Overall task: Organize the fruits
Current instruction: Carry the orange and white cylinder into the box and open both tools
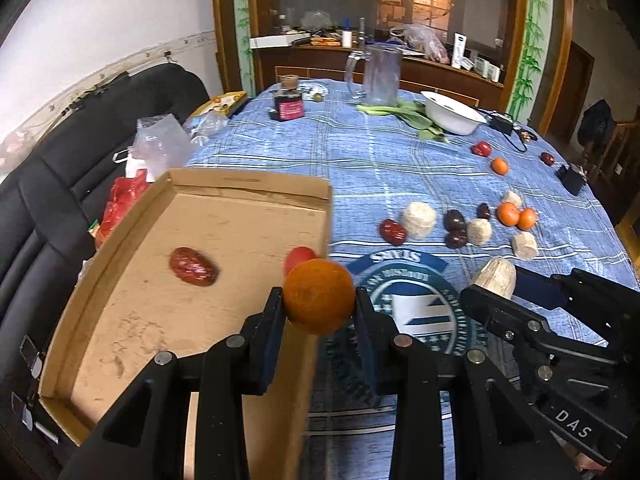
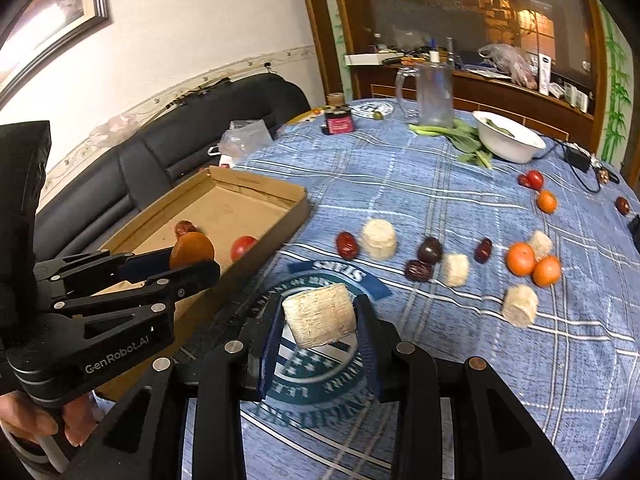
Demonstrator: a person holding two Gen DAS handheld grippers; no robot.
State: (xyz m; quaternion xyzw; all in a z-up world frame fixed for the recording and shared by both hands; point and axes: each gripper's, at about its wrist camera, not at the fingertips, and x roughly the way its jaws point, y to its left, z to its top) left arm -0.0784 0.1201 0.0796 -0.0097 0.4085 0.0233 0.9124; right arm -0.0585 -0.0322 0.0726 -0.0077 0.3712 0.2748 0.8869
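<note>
Cardboard tray (image 1: 120,264) rim just beneath the jaw-gripped orange (image 1: 319,297).

Blue plaid tablecloth (image 2: 400,184), brown cardboard tray (image 1: 224,216), orange tangerine (image 1: 319,297), dark red date (image 1: 194,267), white bowl (image 2: 508,145).

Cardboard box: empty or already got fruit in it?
Not empty. The cardboard box holds a red date and a small red fruit.
</note>
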